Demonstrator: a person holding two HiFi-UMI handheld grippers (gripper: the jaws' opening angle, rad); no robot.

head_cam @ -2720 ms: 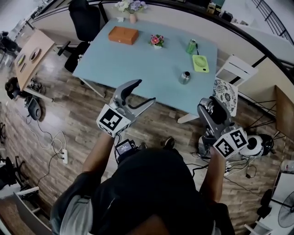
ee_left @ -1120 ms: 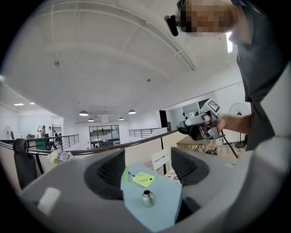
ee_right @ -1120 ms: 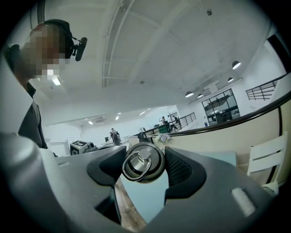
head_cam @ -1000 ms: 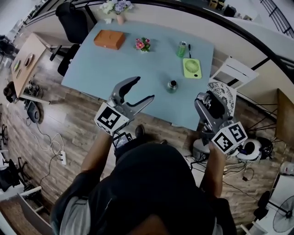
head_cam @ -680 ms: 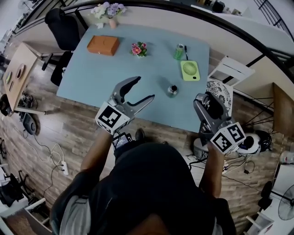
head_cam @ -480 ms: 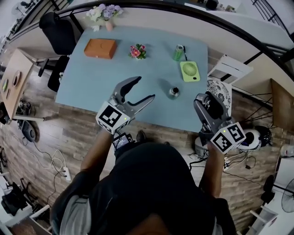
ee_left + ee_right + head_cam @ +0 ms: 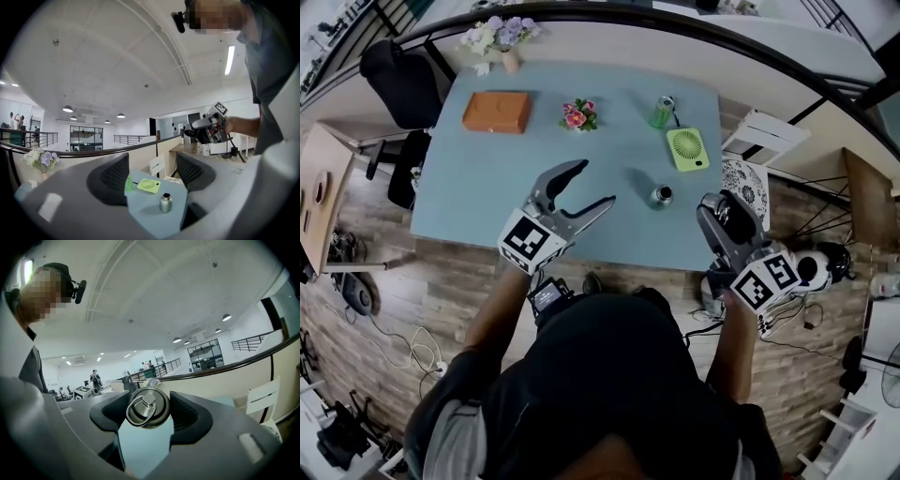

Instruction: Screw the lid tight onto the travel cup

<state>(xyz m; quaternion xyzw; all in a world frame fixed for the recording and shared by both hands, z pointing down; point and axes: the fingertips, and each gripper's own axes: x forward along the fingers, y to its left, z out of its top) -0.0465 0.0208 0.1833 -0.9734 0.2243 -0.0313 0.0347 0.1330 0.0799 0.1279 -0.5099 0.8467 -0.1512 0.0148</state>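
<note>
Travel cup (image 7: 660,196), a small brushed-steel cylinder, stands lidless near the front edge of the pale blue table (image 7: 487,169). The right gripper (image 7: 727,208) clamps the round metal lid (image 7: 147,408), whose hinged ring handle shows only in the right gripper view. The left gripper (image 7: 596,183) gapes wide, empty.

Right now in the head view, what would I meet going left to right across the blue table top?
Orange box → pink flower pot → travel cup → green fan
</note>
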